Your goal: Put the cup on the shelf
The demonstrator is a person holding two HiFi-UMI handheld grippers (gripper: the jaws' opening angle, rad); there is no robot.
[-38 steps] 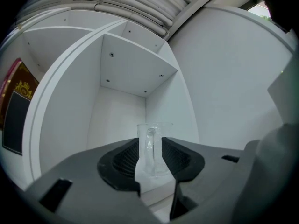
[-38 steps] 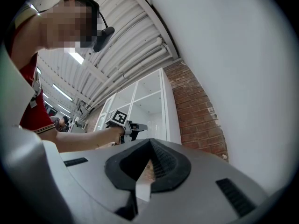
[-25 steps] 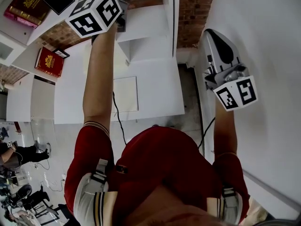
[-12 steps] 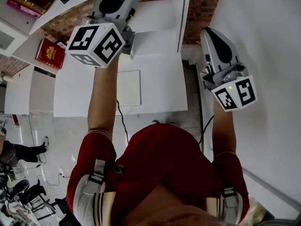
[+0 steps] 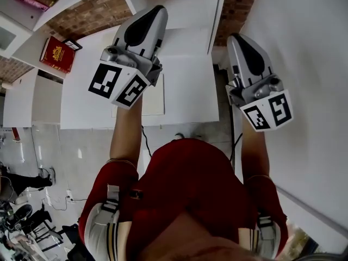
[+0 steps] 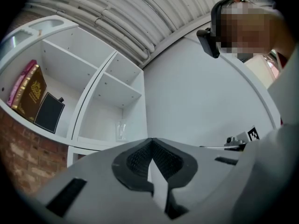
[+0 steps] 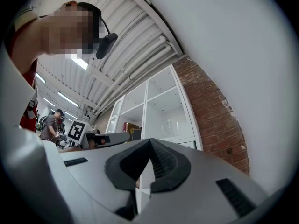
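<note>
Left gripper view: a clear glass cup [image 6: 121, 130] stands in the white boxy shelf [image 6: 96, 85]. The left hand-held gripper [image 6: 151, 143], drawn back since earlier, is pressed together, empty; the right hand-held gripper [image 7: 150, 143] likewise.

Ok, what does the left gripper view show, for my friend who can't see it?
A clear cup stands in a compartment of the white shelf, beyond the left gripper's shut, empty jaws. Some books lean in another compartment.

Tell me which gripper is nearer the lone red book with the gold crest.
Left. In the head view the left gripper is just right of the red book; the right gripper is farther right, beside the white wall.
</note>
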